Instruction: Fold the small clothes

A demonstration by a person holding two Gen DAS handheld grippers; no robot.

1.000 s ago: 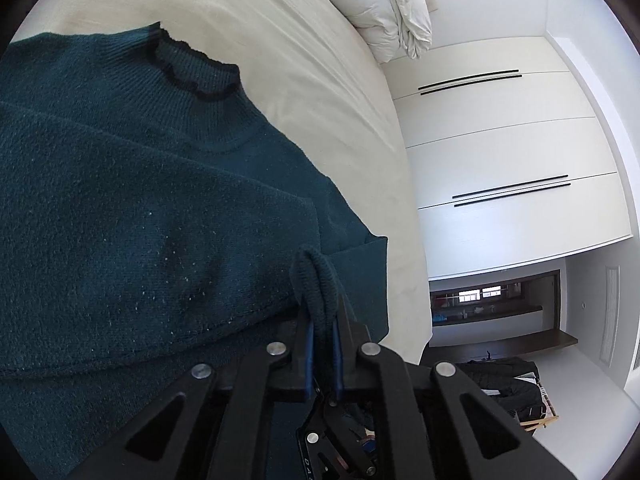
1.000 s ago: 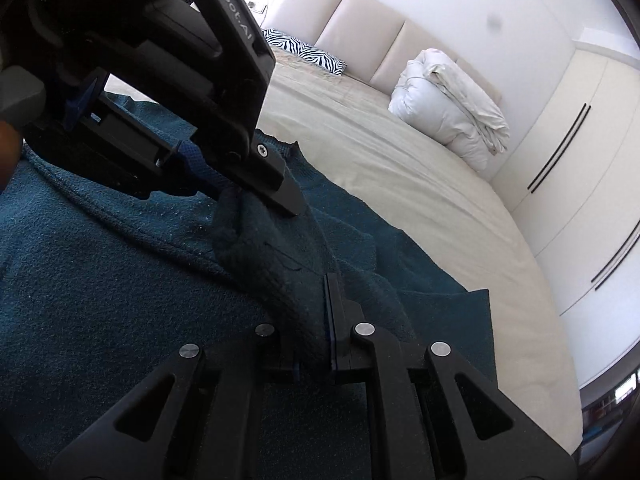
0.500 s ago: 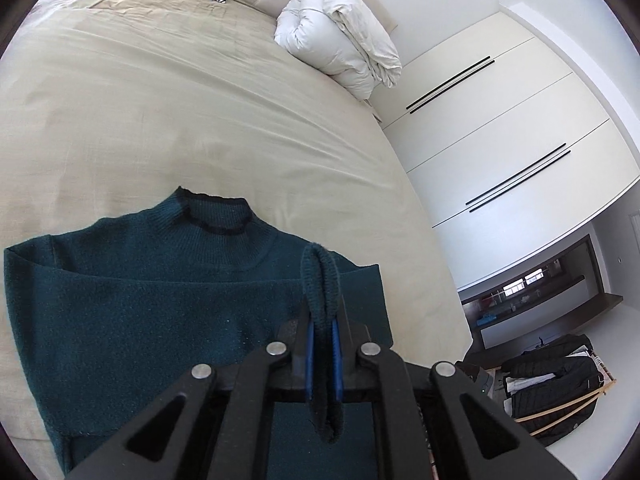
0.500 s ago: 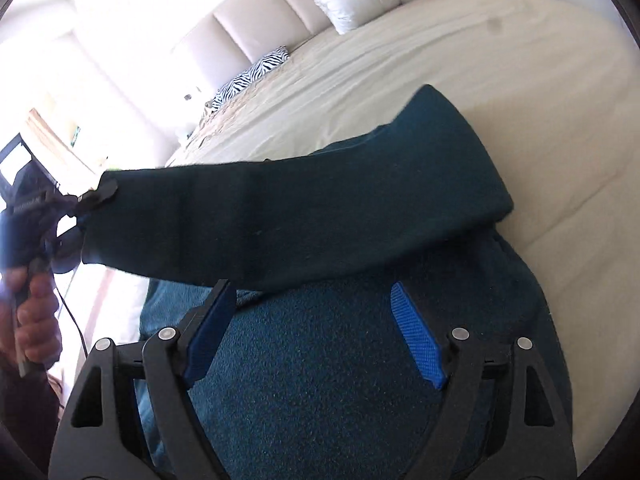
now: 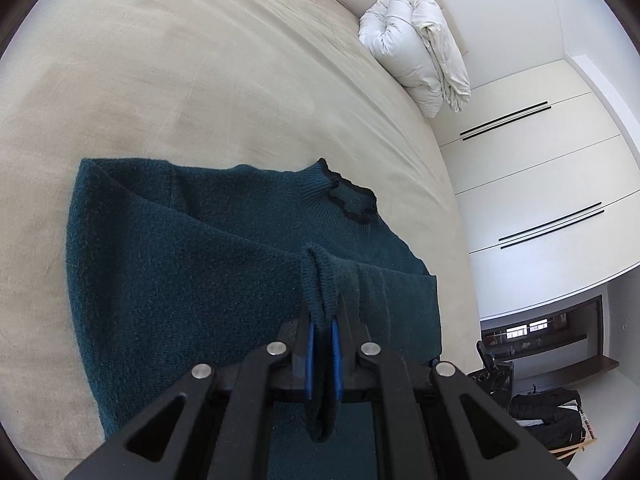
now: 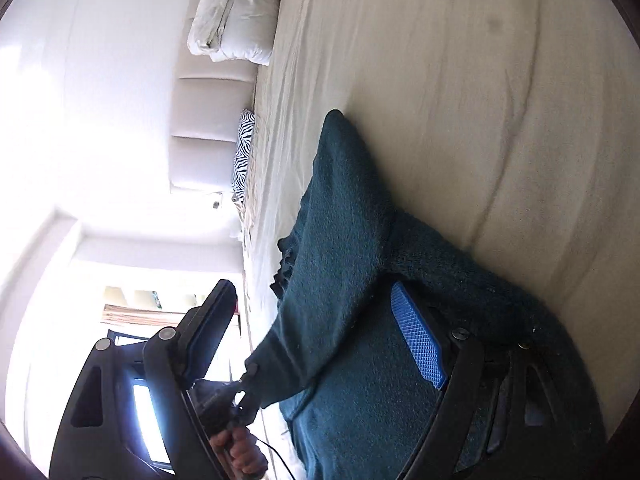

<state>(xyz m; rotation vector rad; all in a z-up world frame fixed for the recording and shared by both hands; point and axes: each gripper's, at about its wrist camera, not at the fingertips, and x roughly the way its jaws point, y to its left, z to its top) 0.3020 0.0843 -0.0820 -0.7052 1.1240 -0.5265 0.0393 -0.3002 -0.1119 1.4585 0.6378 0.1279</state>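
Note:
A dark teal knit sweater [image 5: 208,280] lies on the beige bed [image 5: 200,80], its black-trimmed collar [image 5: 352,204] toward the far right. My left gripper [image 5: 322,356] is shut on the ribbed sleeve cuff [image 5: 320,280] and holds the sleeve stretched over the sweater's body. In the right wrist view the sleeve [image 6: 336,248] runs from the shoulder to the left gripper [image 6: 244,384]. My right gripper [image 6: 316,336] is open and empty, tilted sideways, its blue pads [image 6: 416,340] just above the sweater [image 6: 380,420].
A rolled white duvet [image 5: 420,44] lies at the bed's far end near the padded headboard [image 6: 208,120]. A zebra-print pillow [image 6: 244,148] lies beside it. White wardrobe doors [image 5: 540,184] stand to the right past the bed's edge. A dark bag [image 5: 548,420] sits on the floor.
My right gripper let go of the sweater, opened, and rolled sideways. My left gripper carried the sleeve cuff out and then across the sweater's body.

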